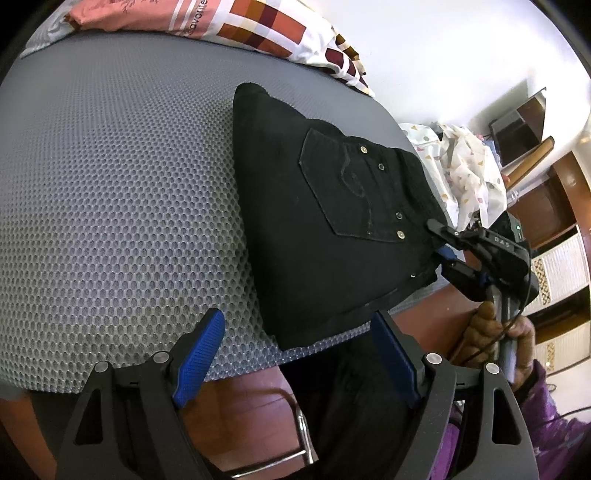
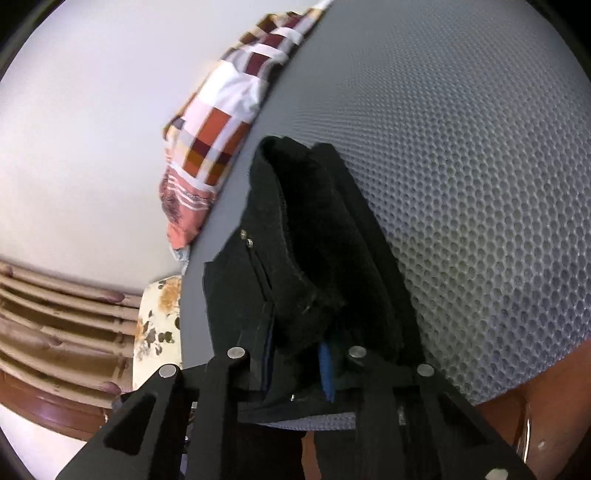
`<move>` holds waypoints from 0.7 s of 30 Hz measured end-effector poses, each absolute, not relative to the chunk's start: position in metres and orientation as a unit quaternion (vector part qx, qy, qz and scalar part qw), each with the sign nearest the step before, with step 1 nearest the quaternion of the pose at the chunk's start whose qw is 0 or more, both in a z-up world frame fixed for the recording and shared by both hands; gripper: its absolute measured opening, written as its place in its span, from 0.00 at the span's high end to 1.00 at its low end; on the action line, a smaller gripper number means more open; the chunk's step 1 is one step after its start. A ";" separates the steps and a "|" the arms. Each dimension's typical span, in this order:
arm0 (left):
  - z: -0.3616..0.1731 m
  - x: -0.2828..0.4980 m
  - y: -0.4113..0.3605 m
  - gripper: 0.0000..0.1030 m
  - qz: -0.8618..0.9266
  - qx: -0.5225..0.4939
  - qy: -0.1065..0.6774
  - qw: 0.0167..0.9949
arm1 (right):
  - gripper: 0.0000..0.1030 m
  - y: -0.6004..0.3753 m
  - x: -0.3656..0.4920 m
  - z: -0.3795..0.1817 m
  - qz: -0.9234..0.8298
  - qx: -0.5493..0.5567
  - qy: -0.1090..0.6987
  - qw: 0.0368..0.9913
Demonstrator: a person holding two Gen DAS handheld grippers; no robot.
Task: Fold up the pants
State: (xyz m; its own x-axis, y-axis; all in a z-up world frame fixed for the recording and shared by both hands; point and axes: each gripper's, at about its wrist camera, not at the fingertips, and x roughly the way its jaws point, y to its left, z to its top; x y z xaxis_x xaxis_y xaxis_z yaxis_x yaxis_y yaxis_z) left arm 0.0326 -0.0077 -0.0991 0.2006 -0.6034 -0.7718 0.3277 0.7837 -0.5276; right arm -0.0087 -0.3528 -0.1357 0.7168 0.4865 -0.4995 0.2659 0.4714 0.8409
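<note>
Gripping the waistband edge of the folded pants (image 1: 332, 206), my right tongs (image 1: 441, 245) stand nearly closed on the cloth to pin the stack on the grey counter (image 1: 122, 206); left tongs (image 1: 295, 354) hover wide open, empty.

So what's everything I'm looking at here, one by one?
pants: one, black, folded, near edge of the mat
mat: one, grey honeycomb, covering the surface
pillow: one, pink, white and maroon checks, far edge
patterned cloth: one, white with small shapes, heaped beyond the pants
wooden furniture: brown, background right
left gripper: black with blue pads, open, over the mat's near edge
right gripper: black, closed on the pants' edge
hand: one, holding the right gripper's handle
</note>
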 end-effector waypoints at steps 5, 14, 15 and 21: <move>-0.094 0.034 -0.002 0.21 -0.303 -0.131 0.544 0.771 | 0.87 -0.347 -0.039 -0.097 0.113 0.527 0.332 0.774; -0.100 0.036 -0.002 0.21 -0.300 -0.123 0.554 0.767 | 0.90 -0.359 -0.046 -0.163 0.094 0.585 0.366 0.718; -0.100 0.036 -0.003 0.21 -0.300 -0.122 0.554 0.767 | 0.89 -0.359 -0.047 -0.160 0.095 0.579 0.367 0.722; -0.101 0.035 -0.007 0.21 -0.301 -0.117 0.555 0.767 | 0.83 -0.358 -0.045 -0.160 0.104 0.589 0.366 0.713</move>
State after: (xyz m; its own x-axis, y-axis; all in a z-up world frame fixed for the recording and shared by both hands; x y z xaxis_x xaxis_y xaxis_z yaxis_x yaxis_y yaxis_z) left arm 0.0354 -0.0071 -0.1008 0.2038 -0.5904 -0.7809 0.3316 0.7922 -0.5123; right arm -0.0455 -0.3582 -0.1601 0.7109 0.5787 -0.3996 0.2831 0.2847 0.9159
